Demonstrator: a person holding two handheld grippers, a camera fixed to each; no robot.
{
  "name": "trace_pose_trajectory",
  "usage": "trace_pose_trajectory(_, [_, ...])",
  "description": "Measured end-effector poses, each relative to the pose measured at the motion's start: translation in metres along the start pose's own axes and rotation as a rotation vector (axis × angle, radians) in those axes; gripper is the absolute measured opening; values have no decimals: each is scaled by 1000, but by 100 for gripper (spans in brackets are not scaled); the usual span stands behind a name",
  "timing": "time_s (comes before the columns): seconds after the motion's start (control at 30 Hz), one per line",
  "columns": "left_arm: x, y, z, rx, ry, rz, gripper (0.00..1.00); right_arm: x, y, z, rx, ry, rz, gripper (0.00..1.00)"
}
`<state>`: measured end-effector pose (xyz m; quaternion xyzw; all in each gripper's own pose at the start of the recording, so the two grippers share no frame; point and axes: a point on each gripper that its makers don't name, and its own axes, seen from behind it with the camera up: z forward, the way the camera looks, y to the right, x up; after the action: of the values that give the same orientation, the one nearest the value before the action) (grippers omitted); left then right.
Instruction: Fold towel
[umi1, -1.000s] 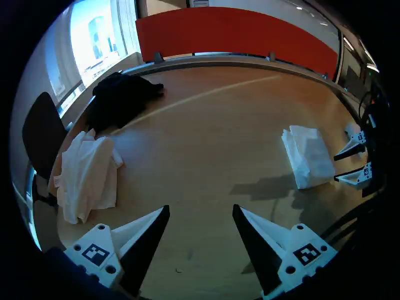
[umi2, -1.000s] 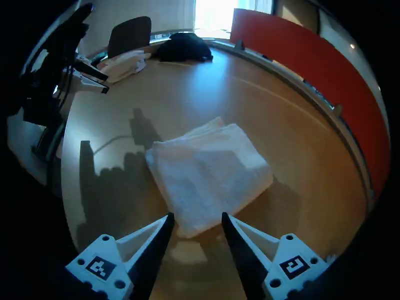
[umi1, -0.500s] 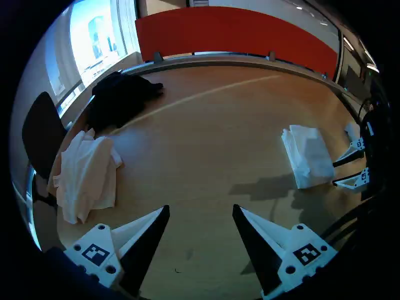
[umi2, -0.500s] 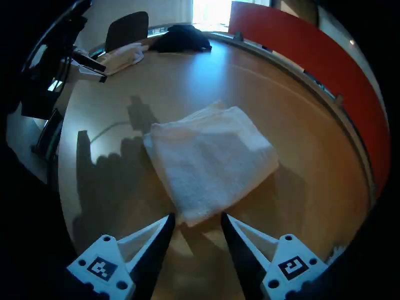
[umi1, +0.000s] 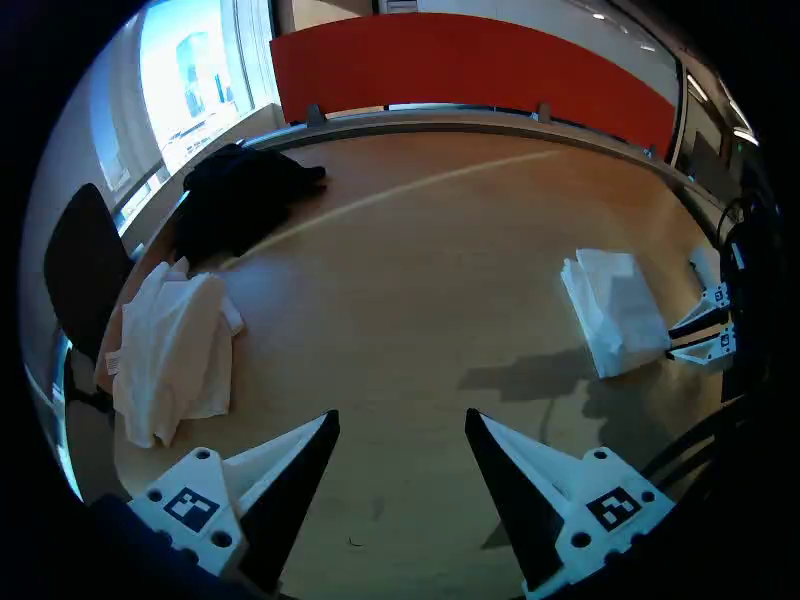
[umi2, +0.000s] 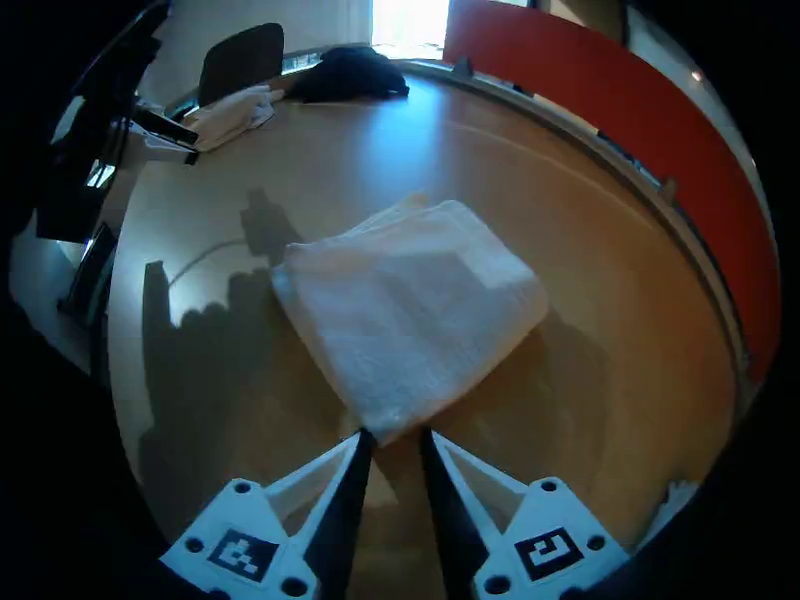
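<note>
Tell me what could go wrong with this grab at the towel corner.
1. The right gripper has only the corner tip of the folded towel between its close-set jaws. It may catch just some layers, and a lift would spill the fold open.
2. The left gripper hangs open far from the towel, so nothing pins it. A pull could drag it across the table.

The left gripper view looks from high over the table (umi1: 420, 260), well away from the towel (umi1: 615, 322), which lies off to its right, and faces the red partition (umi1: 470, 60) beyond it. The right gripper view sits low, just before the towel's corner, facing across it toward the chair (umi2: 240, 60). Both views share the towel, the black garment (umi1: 240, 195) and the white cloth pile (umi1: 170, 350).
</note>
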<state>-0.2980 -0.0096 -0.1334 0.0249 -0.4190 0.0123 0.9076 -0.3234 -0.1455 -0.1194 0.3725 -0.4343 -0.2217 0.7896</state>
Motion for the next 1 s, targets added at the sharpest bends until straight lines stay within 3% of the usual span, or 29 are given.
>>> trace_pose_trajectory(0.1, [0, 1, 0, -1, 0, 0, 93, 1, 2, -1, -4, 5, 11, 8])
trace_pose_trajectory(0.13, [0, 1, 0, -1, 0, 1, 93, 1, 3, -1, -5, 7, 15, 7])
trace_pose_trajectory(0.67, [2, 3, 1, -3, 2, 7, 93, 13, 8, -9, -14, 54, 4, 7])
trace_pose_trajectory(1.0, [10, 3, 0, -5, 17, 6, 93, 61, 31, -36, -76, 148, -42, 7])
